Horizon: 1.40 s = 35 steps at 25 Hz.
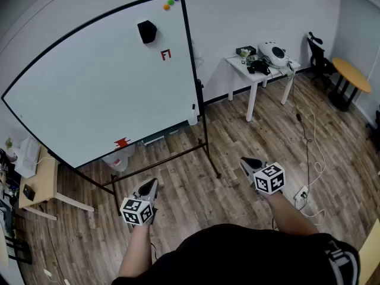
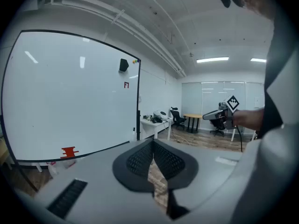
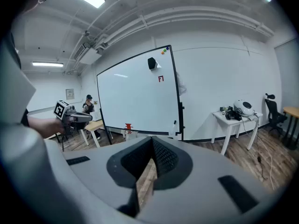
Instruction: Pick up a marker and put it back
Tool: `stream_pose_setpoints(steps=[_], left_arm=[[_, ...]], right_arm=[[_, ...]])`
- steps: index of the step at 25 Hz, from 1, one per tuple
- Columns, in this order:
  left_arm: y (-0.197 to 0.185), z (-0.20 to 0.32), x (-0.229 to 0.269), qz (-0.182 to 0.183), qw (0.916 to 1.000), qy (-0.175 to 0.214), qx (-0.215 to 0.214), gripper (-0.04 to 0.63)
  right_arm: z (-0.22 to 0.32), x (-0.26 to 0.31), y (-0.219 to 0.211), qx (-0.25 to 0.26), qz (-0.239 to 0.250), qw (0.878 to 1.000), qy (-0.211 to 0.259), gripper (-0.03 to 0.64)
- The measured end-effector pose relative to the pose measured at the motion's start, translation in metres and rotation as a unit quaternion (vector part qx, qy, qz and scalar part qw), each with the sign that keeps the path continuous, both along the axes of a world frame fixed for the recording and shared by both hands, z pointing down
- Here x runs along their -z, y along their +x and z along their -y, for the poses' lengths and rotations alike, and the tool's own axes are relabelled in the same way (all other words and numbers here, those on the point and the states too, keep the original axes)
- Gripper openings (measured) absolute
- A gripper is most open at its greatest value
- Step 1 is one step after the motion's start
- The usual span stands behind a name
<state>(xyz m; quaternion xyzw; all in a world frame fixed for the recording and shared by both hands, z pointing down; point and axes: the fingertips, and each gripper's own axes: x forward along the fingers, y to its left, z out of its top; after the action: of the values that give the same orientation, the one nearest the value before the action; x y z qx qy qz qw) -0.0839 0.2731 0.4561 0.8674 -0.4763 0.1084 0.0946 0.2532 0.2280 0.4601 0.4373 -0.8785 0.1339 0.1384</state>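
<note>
Both grippers are held low over the wood floor [image 1: 249, 129], in front of the whiteboard [image 1: 101, 88] and well apart from it.

Left gripper [image 1: 152, 184]: in the left gripper view [image 2: 153, 143] the jaws are clenched tip to tip. Only a thin wedge of floor shows behind the pads, with nothing between them.

Right gripper [image 1: 245, 161]: same story in the right gripper view [image 3: 152, 142]. Its jaws are pressed together at the tips and it carries nothing.

Each gripper shows up in the other's view, off to the side at about the same height.

Marker [image 1: 193, 113]: a white stick with a dark tip that looks like the marker sits at the board's lower right corner, against the black frame post. It's clearer in the right gripper view [image 3: 175, 127]. It's too small to confirm how it's mounted. Neither gripper is near it.

On the board:
- black eraser [image 1: 146, 31] near the top
- 3 magnets [image 1: 171, 2] (orange, green, blue) in the top right corner
- small red mark [image 1: 165, 54] below the eraser
- a second red mark [image 1: 122, 142] near the bottom edge

Right of the board, a white table [image 1: 246, 71] carries dark gear and a white rounded device [image 1: 274, 52]. A cable [image 1: 308, 141] runs across the floor from there.
</note>
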Motion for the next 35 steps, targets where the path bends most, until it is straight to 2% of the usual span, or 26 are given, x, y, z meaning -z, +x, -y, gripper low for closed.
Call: stream_pose_setpoints(steps=[4,10,17,25,35], left_arm=[[0.019,0.002,0.002,-0.001,1.0,0.008,-0.002,0.011],[0.026,-0.006,0.003,-0.004,0.9999,0.012,0.007,0.011],[0.052,-0.001,-0.006,-0.003,0.9999,0.011,-0.006,0.011],[0.048,0.032,-0.01,-0.003,0.9998,0.018,-0.01,0.011],[0.036,0.098,-0.024,-0.004,0.9995,0.015,-0.026,0.011]], right_arm=[[0.002,-0.002,0.011,0.004,0.0,1.0,0.003,-0.003],[0.003,0.001,0.008,0.009,0.018,1.0,0.003,-0.003],[0.007,-0.001,0.013,0.014,0.014,1.0,0.009,-0.003],[0.029,-0.02,0.004,0.006,0.017,1.0,0.001,-0.003],[0.093,-0.035,-0.025,0.004,0.023,1.0,-0.013,-0.005]])
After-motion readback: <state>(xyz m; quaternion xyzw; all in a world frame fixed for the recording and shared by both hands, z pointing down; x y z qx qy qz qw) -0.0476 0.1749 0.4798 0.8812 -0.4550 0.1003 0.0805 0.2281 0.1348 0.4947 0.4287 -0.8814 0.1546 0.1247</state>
